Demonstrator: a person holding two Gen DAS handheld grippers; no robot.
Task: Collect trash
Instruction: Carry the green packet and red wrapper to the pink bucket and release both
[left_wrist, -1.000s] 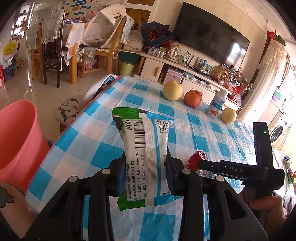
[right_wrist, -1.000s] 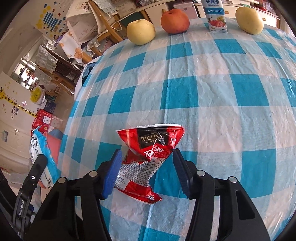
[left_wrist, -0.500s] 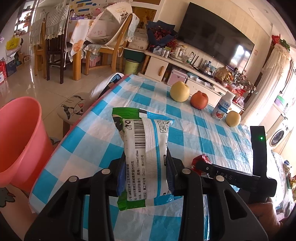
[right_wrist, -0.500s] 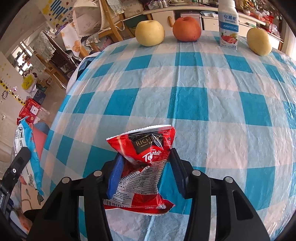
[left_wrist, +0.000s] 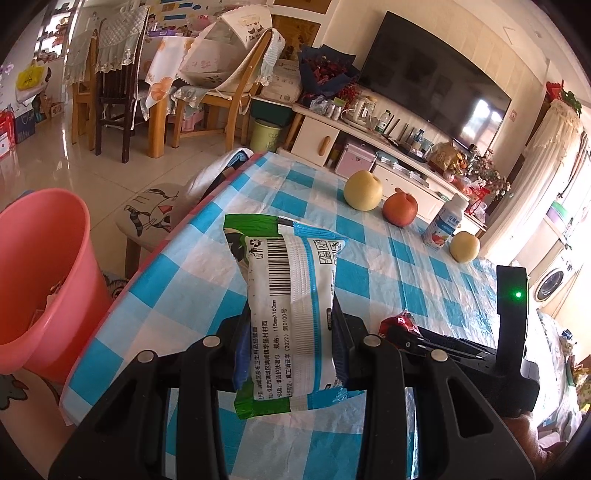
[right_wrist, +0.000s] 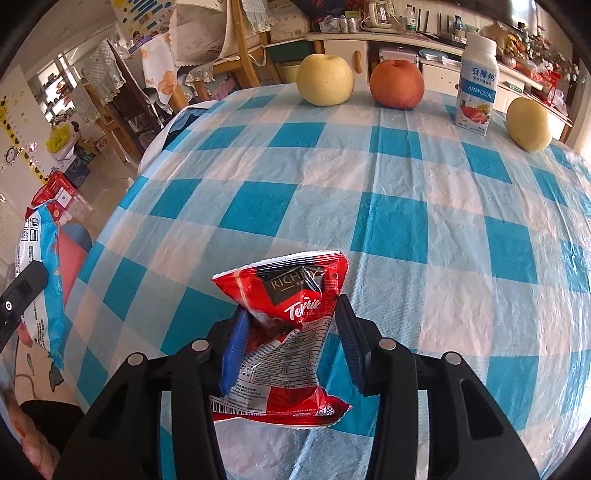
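Right tongs (right_wrist: 290, 341) closed further on red wrapper (right_wrist: 284, 332) | left tongs (left_wrist: 290, 345) clamp wipes pack (left_wrist: 291, 306)

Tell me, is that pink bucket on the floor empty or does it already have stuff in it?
Not empty. The left wrist view looks into the pink bucket beside the table, and some scraps lie low inside. What they are is unclear.

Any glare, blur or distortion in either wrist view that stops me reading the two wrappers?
Left wrist view: sharp, strong fisheye bending, window glare at the right edge, barcode on the white wet-wipe pack legible. Right wrist view: sharp too, sheen on the checked tablecloth, red wrapper print readable.
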